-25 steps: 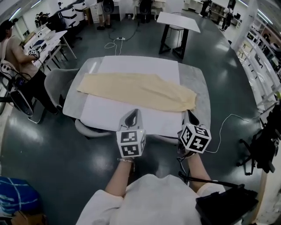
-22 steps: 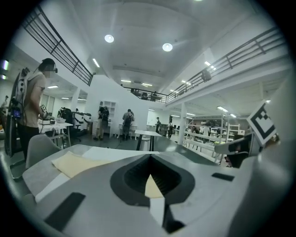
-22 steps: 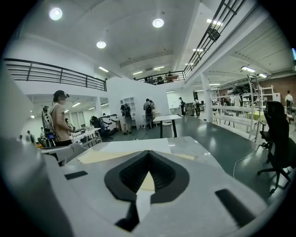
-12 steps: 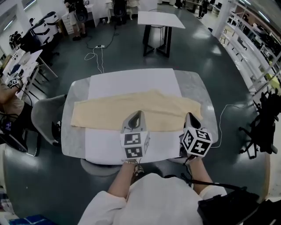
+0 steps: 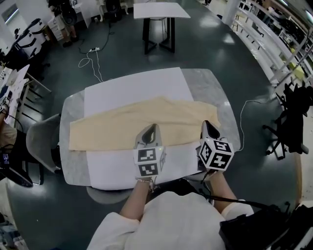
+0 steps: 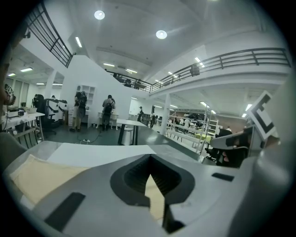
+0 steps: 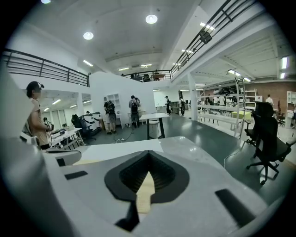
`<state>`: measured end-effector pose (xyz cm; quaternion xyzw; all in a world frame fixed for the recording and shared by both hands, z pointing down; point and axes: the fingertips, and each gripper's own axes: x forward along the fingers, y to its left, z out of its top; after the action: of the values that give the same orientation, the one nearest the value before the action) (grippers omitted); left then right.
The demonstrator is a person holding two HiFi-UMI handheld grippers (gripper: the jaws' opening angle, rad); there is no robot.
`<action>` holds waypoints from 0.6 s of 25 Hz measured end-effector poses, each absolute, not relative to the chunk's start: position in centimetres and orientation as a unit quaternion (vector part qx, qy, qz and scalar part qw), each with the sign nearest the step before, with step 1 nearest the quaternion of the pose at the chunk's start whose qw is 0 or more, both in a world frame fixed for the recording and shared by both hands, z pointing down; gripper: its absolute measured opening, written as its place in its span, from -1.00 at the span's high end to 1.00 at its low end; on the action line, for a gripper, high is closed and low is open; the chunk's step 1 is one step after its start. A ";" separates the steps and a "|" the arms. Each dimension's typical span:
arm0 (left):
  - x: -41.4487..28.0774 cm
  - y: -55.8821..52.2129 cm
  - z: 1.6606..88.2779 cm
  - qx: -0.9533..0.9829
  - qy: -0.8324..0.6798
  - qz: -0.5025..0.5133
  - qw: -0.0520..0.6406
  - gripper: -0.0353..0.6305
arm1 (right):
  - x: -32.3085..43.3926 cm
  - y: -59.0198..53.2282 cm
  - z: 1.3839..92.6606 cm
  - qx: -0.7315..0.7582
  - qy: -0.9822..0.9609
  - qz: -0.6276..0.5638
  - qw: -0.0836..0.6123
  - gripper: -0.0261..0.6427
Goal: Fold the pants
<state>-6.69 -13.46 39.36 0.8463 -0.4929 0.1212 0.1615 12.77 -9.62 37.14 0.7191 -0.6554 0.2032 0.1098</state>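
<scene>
Beige pants [image 5: 122, 124] lie flat, stretched left to right across a white sheet [image 5: 132, 90] on the grey table [image 5: 217, 93]. My left gripper [image 5: 150, 128] hovers over the pants' near edge around their middle, shut and empty. My right gripper [image 5: 207, 124] is over the pants' right end, jaws together with nothing held. In the left gripper view the shut jaws [image 6: 151, 158] point across the pants [image 6: 32, 173], which spread out to the left. Through the right gripper [image 7: 149, 152], beige cloth [image 7: 144, 190] shows below the jaws.
A grey chair [image 5: 41, 141] stands at the table's left and a black office chair [image 5: 291, 110] at the right. A white cable [image 5: 244, 105] trails on the floor by the right edge. Another table [image 5: 156, 10] and people stand farther back.
Both grippers have moved forward from in front of the table's near edge to over the near side of the pants. The table now sits closer and lower in the view.
</scene>
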 end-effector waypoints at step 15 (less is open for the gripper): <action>13.0 -9.8 42.5 0.906 -0.355 0.162 0.161 0.89 | 30.5 -0.2 40.4 0.804 -0.534 0.238 0.113 0.94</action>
<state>13.05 -9.77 42.49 0.9064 -0.3552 0.1622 0.1608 30.54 -0.18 40.39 0.8035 -0.5338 0.2382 0.1125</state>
